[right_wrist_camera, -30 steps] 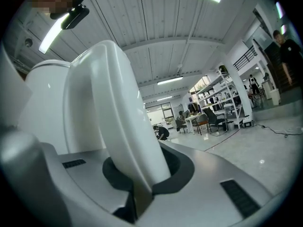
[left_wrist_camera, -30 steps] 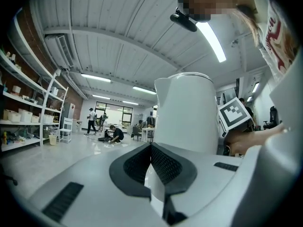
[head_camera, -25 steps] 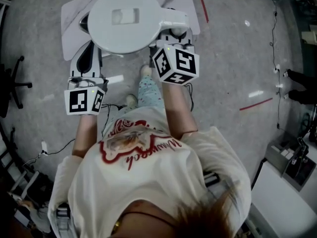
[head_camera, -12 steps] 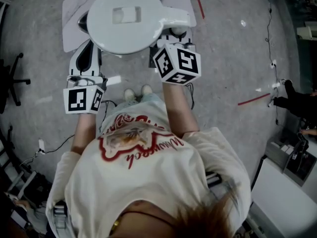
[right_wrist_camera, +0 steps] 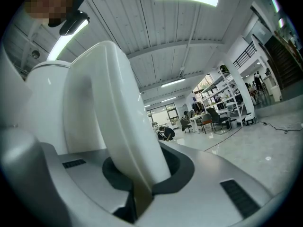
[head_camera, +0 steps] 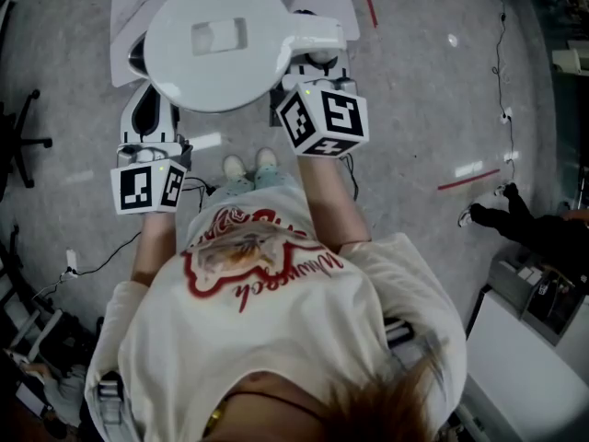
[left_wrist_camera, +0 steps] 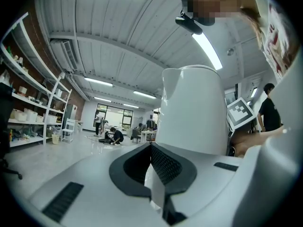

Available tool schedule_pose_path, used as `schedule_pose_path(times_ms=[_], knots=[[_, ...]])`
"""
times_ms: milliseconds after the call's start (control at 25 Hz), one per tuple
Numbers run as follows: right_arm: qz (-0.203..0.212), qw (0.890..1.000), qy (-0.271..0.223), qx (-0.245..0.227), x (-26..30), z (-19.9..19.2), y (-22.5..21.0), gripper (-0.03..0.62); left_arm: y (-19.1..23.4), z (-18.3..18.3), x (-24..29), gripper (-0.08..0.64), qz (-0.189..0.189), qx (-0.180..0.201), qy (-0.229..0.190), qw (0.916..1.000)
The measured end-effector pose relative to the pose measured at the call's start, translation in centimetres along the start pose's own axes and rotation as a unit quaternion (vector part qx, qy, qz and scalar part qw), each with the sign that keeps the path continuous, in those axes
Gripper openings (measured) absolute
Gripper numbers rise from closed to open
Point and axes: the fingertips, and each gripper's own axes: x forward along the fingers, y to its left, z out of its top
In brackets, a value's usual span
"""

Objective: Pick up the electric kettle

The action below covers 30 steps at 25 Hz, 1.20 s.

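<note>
The white electric kettle (head_camera: 213, 44) is up in the air in front of the person's chest, lid upward and upright, its handle (head_camera: 317, 35) pointing to the person's right. The right gripper (head_camera: 316, 61) points level, and its jaws are clamped on that handle (right_wrist_camera: 118, 112), which rises from between the pads. The left gripper (head_camera: 147, 109) reaches in beside the kettle's body (left_wrist_camera: 191, 112) on the other side. Its jaws are almost together, pinching a thin white strip (left_wrist_camera: 156, 178); I cannot tell what the strip belongs to. Below, in the head view, the kettle covers part of a white slab (head_camera: 129, 17) on the grey floor (head_camera: 414, 90), near the person's shoes (head_camera: 247, 164).
</note>
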Motion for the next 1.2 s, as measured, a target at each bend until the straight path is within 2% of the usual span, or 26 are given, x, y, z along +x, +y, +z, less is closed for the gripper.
schedule_pose_path(times_ms=[720, 1200], knots=[[-0.013, 1.0, -0.005, -0.003, -0.4, 0.3, -1.2, 0.031, -0.9, -0.6, 0.8, -0.002, -0.003, 0.002, 0.008, 1.0], [-0.012, 0.999, -0.005, -0.039, 0.2, 0.6, -1.2, 0.031, -0.9, -0.5, 1.5, -0.002, -0.002, 0.003, 0.013, 0.9999]])
